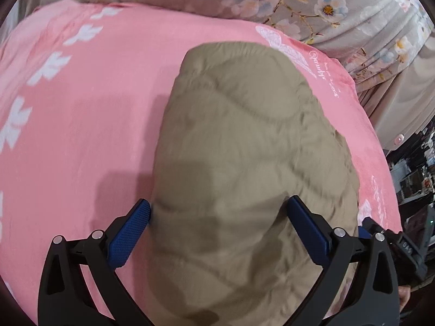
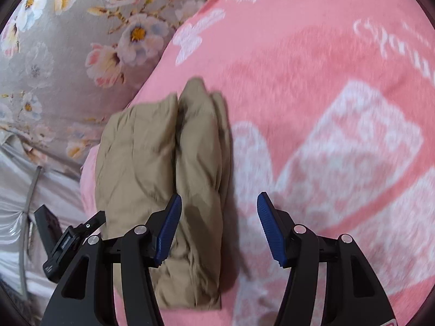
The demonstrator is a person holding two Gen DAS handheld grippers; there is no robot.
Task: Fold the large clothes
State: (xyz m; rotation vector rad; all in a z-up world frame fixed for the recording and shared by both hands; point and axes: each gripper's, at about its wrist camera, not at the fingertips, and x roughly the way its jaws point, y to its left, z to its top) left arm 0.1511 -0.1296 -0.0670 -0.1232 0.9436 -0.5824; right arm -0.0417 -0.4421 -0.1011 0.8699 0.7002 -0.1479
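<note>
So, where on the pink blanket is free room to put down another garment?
Free: the pink blanket left of the folded khaki garment in the left view, and right of it in the right view. Crowded: the floral bedding borders the garment's far end.

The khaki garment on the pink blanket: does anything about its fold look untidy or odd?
Slightly. The garment lies folded in a bundle on the blanket, but its layers do not line up: in the right wrist view the far ends stand as separate humps with a dark gap between them.
</note>
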